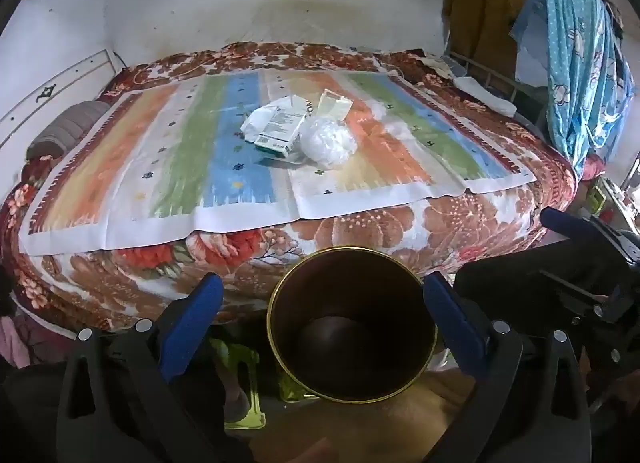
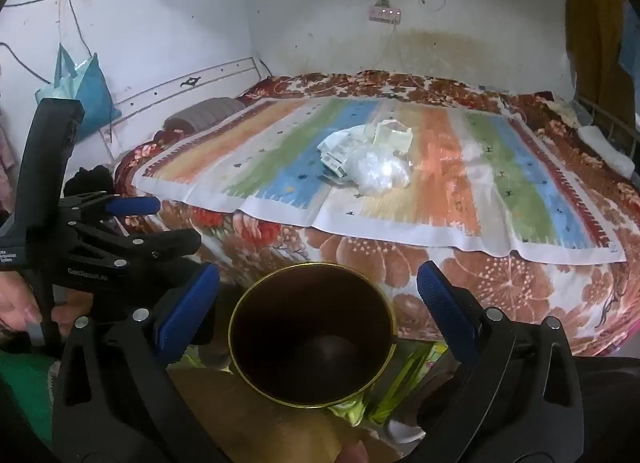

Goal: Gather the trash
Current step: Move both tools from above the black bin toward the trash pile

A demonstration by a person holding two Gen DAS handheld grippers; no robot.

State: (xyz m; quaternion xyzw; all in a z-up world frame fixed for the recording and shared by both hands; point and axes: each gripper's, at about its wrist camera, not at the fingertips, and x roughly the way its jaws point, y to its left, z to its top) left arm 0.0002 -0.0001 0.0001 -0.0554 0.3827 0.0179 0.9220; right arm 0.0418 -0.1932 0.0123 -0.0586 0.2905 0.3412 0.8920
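Spreading ahead of both grippers, the bed (image 1: 360, 231) wears a plush floral blanket under a smooth striped mat (image 1: 168, 151). Just below and between the fingers stands a dark round bin (image 1: 352, 327) with a thin brass-coloured rim. Well ahead lies the trash: a crumpled clear plastic bag (image 1: 328, 141), light and slippery, best pinched at a fold, and a stiff printed carton (image 1: 282, 129), likely gripped across its edges. The left gripper (image 1: 322, 303) and right gripper (image 2: 318, 295) both gape, holding nothing.

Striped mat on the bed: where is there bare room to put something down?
The striped mat lies bare left of the trash pile, toward the grey pillow, and along its near edge. The middle is crowded: carton, plastic wad.
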